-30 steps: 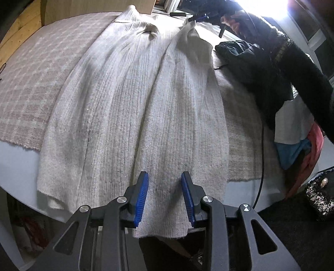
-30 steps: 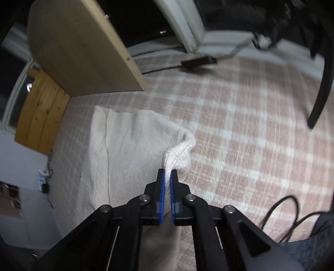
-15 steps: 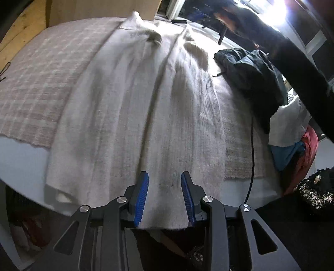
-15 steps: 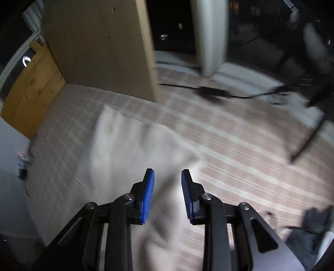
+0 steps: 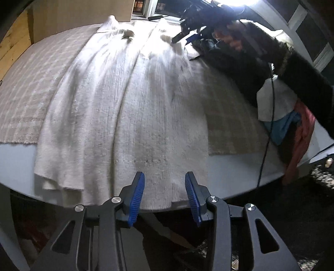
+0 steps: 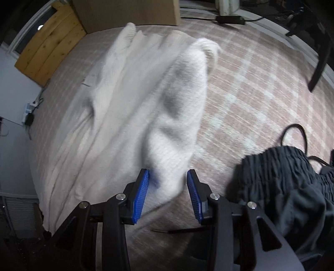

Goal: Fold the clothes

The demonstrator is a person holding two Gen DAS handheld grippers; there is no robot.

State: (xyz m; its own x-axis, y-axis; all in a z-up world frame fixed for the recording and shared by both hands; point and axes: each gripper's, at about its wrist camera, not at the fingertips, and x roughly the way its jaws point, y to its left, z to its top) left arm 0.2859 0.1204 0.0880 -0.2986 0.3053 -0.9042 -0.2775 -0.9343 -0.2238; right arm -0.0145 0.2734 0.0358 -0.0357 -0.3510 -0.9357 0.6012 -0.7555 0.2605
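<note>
A white ribbed knit sweater (image 5: 129,104) lies lengthwise on the checked cloth (image 5: 225,116) of a round table. Its hem hangs over the near rim. My left gripper (image 5: 165,177) hovers over that hem, jaws opening, pads clear of the knit. In the right wrist view the sweater (image 6: 117,116) has a sleeve (image 6: 183,100) folded over its body. My right gripper (image 6: 168,173) stands above the sleeve's near end, jaws opening, nothing pinched. The right gripper (image 5: 187,35) also shows at the sweater's far end, held by a hand in a dark fuzzy sleeve.
A dark garment (image 6: 292,183) lies just right of the sweater, with a black cable (image 5: 265,146) running past it over the table edge. More clothes (image 5: 296,129) hang at the right rim. A cardboard sheet (image 6: 125,10) and a wooden panel (image 6: 50,41) stand behind the table.
My right gripper let go of the sleeve tip it pinched, opened and drew back along the sleeve. My left gripper slid slightly along the hem and its jaws widened.
</note>
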